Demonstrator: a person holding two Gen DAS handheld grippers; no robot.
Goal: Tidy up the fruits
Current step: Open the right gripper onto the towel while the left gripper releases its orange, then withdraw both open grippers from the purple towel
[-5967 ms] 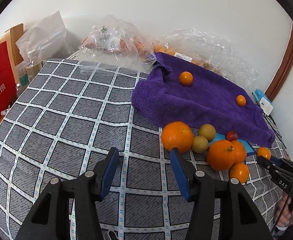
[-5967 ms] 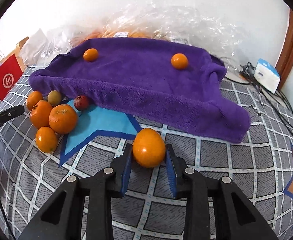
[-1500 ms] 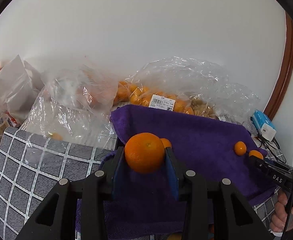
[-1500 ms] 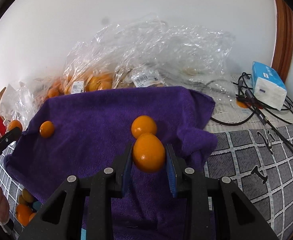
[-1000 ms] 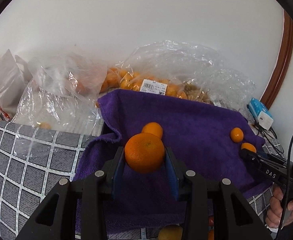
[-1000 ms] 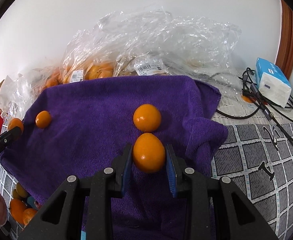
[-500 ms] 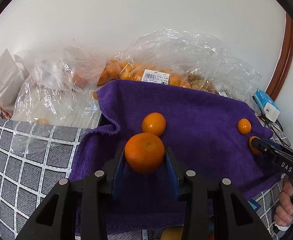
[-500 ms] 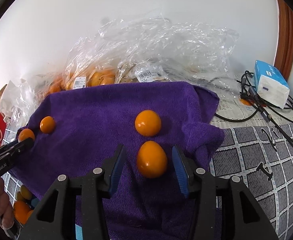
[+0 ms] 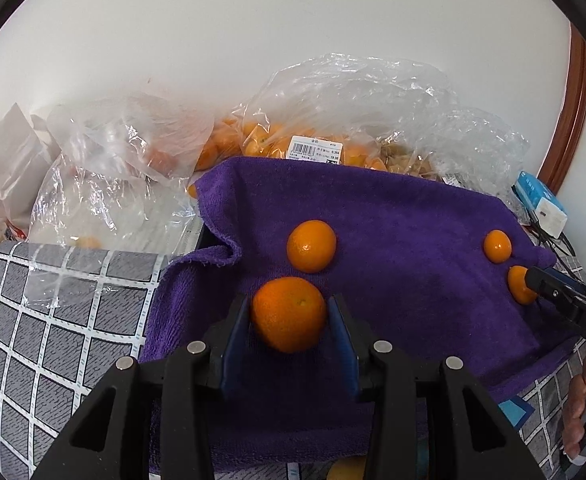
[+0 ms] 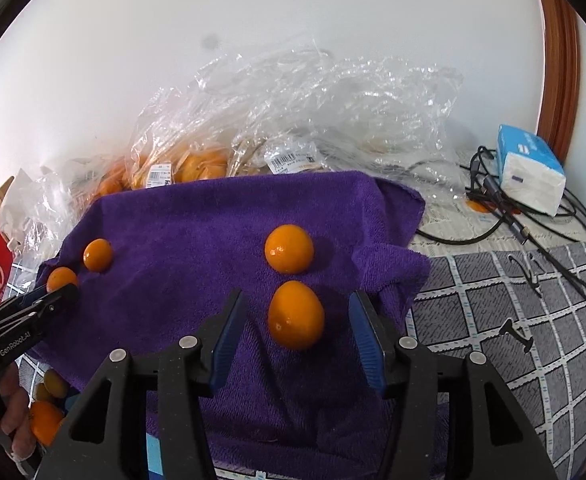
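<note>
Oranges are going onto the purple towel (image 10: 181,236). Right gripper (image 10: 297,320) has just been opening, its orange (image 10: 296,315) free on the towel. Left gripper (image 9: 289,320) just eased but grasps the large orange (image 9: 288,314). Risk: released fruit rolls down soft folds.

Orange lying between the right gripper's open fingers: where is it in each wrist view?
Left wrist: the orange is at far right on the purple towel, partly behind the right gripper.
Right wrist: centre, on the towel between the fingers, clear of both pads; the jaws have just been opening.
Shared landmark: the second orange just beyond it on the towel, seen in both views.
</note>
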